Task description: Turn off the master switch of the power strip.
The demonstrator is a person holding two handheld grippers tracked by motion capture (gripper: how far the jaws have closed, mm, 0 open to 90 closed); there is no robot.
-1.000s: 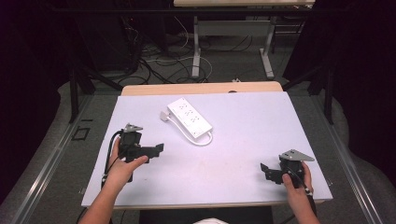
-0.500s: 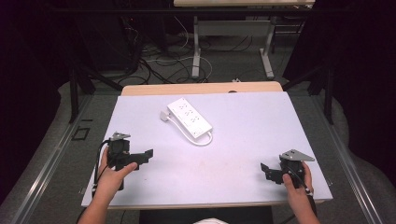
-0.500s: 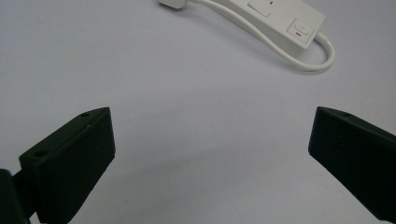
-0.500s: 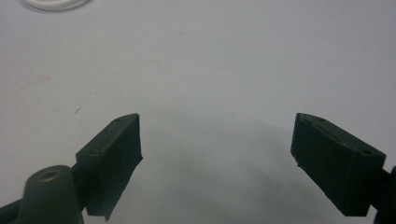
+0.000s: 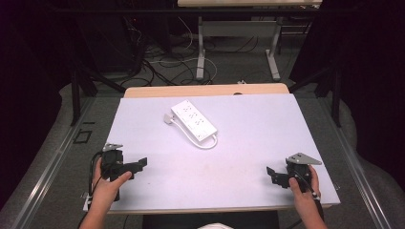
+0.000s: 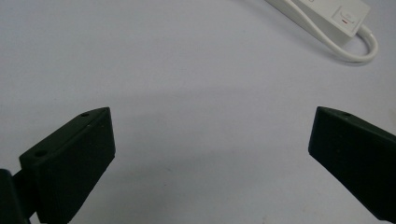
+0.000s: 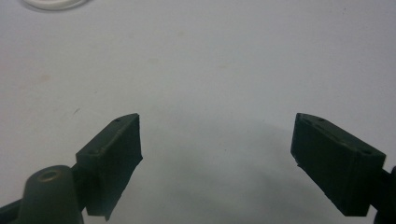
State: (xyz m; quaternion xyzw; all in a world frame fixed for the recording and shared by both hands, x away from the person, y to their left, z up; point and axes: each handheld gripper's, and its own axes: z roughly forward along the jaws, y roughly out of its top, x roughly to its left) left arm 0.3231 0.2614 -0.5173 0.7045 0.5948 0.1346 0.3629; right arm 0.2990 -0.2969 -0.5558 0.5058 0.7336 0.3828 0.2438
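Observation:
A white power strip (image 5: 193, 120) lies diagonally on the far middle of the pale table (image 5: 258, 124), its cord looped at the near end (image 5: 208, 143). My left gripper (image 5: 142, 163) rests at the table's near left, held by a hand, jaws wide apart and empty. In the left gripper view the left gripper (image 6: 212, 140) points at bare table, with the strip's switch end (image 6: 336, 13) and cord loop at the top right. My right gripper (image 5: 271, 174) sits at the near right, also open and empty. The right gripper (image 7: 217, 140) faces bare table, a bit of white cord (image 7: 51, 3) at the top left.
A wooden strip (image 5: 205, 90) borders the table's far edge. Beyond it are a desk frame (image 5: 239, 38) and cables on the floor. Metal rails run along both sides of the table.
My left gripper has drawn back toward the near left corner of the table, away from the power strip. The right gripper has stayed where it was.

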